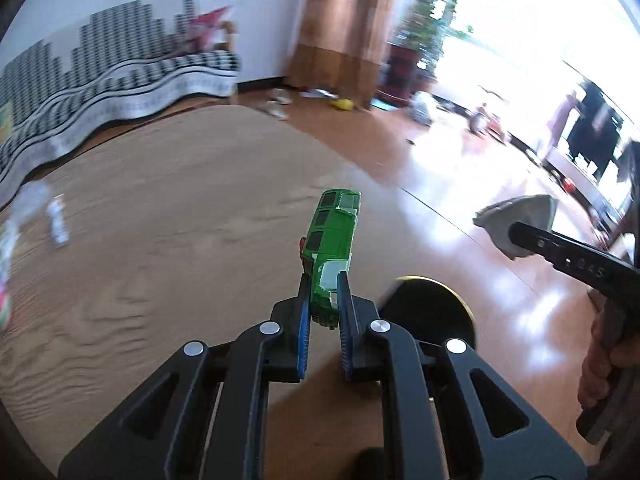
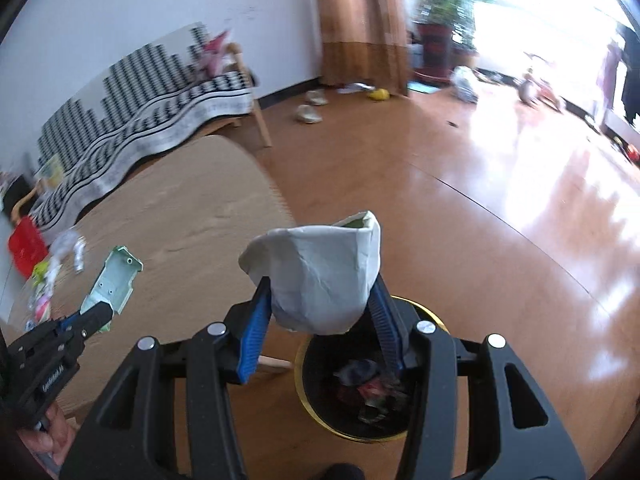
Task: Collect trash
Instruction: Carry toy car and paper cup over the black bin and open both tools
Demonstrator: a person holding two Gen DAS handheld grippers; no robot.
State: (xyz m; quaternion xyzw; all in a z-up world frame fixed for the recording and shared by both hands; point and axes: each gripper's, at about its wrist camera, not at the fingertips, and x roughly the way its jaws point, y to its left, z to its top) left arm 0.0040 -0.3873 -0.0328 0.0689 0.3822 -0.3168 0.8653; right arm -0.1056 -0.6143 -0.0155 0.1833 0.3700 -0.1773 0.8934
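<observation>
My left gripper (image 1: 323,300) is shut on a green toy car (image 1: 334,240) and holds it in the air above the edge of a tan round table (image 1: 160,220). The car's pale underside shows in the right wrist view (image 2: 114,286). My right gripper (image 2: 320,312) is shut on a crumpled white paper cup (image 2: 320,272) and holds it just above a black trash bin with a gold rim (image 2: 360,392). The bin has several pieces of trash inside. The bin also shows in the left wrist view (image 1: 432,312), right of the car.
More litter (image 2: 60,264) and a red box (image 2: 26,250) lie at the table's far left. A sofa with a black-and-white cover (image 2: 160,120) stands behind. Shoes (image 2: 310,114) and a yellow object (image 2: 379,95) lie on the wooden floor by a brown curtain (image 2: 360,20).
</observation>
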